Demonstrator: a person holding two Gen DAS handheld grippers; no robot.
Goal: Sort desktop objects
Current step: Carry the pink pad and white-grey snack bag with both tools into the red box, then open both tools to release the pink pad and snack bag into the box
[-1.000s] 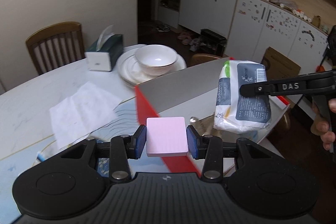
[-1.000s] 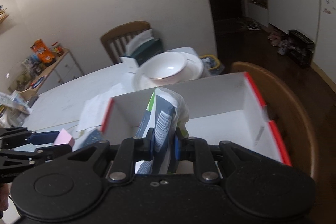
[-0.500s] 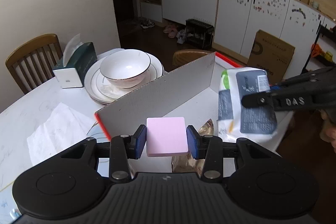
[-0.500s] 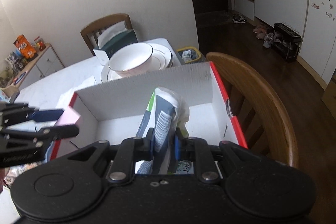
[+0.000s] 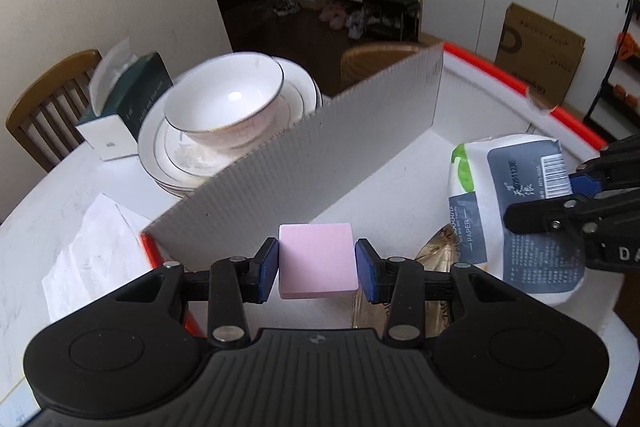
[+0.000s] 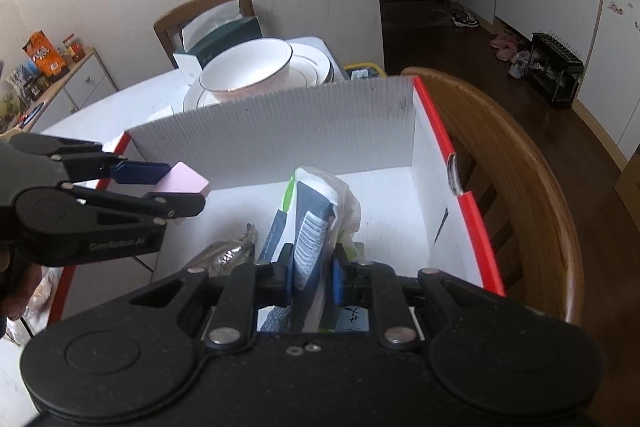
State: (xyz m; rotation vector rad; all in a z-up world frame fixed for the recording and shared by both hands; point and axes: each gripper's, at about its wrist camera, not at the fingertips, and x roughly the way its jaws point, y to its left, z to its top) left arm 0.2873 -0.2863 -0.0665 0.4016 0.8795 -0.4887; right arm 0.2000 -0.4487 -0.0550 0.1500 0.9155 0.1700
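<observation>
The left hand-held gripper (image 5: 317,263) is clamped on a pink block (image 5: 318,259), its blue pads pressing the block's two opposite sides. The block is a flat, pale pink square with rounded corners and a matte, unmarked top; in the right wrist view (image 6: 182,181) it shows as a fairly thick slab with a lighter edge. It hangs above the near left corner of a white corrugated box (image 5: 304,163) with a red outer rim, just inside the box's left wall.

The right hand-held gripper (image 6: 310,277) is closed on a tissue pack (image 6: 314,223), squeezing the soft wrapper between its blue pads. The pack is white plastic with a dark grey-blue label, a green patch at one end, a barcode and the word "PAPER" along one side (image 5: 516,211). It is held on edge over the inside of the box, towards the right part of it, its loose end crumpled at the top.

On the box floor, between the two held things, lies a shiny, crinkled foil packet (image 6: 228,257), partly hidden by the grippers.

The box stands on a white table (image 5: 48,211). Behind it on the table are a white bowl (image 5: 226,103) with a thin dark rim sitting on stacked plates (image 5: 168,155), a dark green tissue box (image 5: 128,99), and a creased sheet of white paper (image 5: 92,247). A wooden chair (image 6: 516,163) stands just beside the box's right wall.
</observation>
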